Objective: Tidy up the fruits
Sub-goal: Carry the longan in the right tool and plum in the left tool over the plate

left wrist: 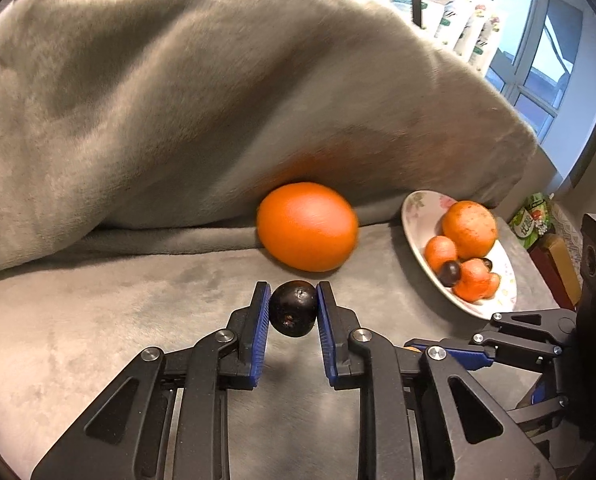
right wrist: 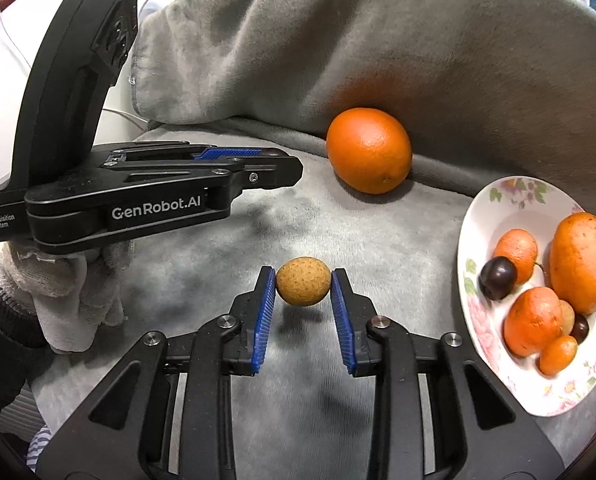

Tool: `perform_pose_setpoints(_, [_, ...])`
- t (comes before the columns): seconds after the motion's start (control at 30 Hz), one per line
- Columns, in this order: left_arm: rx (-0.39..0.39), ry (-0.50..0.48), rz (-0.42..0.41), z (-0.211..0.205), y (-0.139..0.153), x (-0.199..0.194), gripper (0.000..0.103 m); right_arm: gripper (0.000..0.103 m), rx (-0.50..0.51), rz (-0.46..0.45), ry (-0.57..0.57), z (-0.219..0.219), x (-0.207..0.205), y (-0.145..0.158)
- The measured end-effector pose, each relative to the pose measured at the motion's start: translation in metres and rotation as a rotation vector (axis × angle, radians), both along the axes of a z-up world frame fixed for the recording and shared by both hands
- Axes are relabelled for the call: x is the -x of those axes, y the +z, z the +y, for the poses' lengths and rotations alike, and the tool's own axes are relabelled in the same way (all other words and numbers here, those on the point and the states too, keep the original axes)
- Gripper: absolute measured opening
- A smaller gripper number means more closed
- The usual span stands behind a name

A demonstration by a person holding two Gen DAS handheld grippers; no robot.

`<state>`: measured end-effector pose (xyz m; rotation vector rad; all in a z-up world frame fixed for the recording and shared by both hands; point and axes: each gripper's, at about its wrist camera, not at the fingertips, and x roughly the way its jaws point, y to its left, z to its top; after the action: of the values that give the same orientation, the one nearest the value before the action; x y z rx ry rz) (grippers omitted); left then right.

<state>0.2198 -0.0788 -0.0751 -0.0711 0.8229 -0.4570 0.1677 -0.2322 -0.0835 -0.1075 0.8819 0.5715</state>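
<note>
We hold one small fruit in each gripper. Our left gripper (left wrist: 293, 307) is clamped on a small, round, dark purple-black fruit (left wrist: 293, 309), the blue pads pressing its two sides, and our right gripper (right wrist: 303, 286) is clamped on a small, round, tan speckled fruit (right wrist: 303, 286). A shadow under the tan fruit suggests it hangs just clear of the grey plush blanket (right wrist: 226, 248) that covers the surface.

We judge the step in hand to be the carry: both pieces are picked and belong on the white floral-rimmed plate (right wrist: 494, 200), which already holds several orange fruits and two dark ones. The next move calls for swinging each gripper to the right over the plate's near rim and parting the pads low, so the round fruit does not roll.

A large, smooth orange (right wrist: 369, 151) rests against the raised fold of blanket behind, well apart from both grippers. Open room lies between us and the plate; its left half is bare. The two grippers sit near each other, so one should go first.
</note>
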Motion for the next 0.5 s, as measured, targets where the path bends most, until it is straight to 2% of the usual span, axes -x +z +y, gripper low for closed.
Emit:
perform_pose_setpoints(0.27, [0.008,-0.03,-0.04,-0.006,0.016,0.02,0.021,0.03,-0.013,-0.032,-0.02,-0.02,0.019,0.018])
perform_pose_setpoints(0.5, [0.016,-0.057,-0.06,-0.028,0.026,0.032,0.021,0.03,-0.031,-0.055,-0.055,-0.037,0.031,0.03])
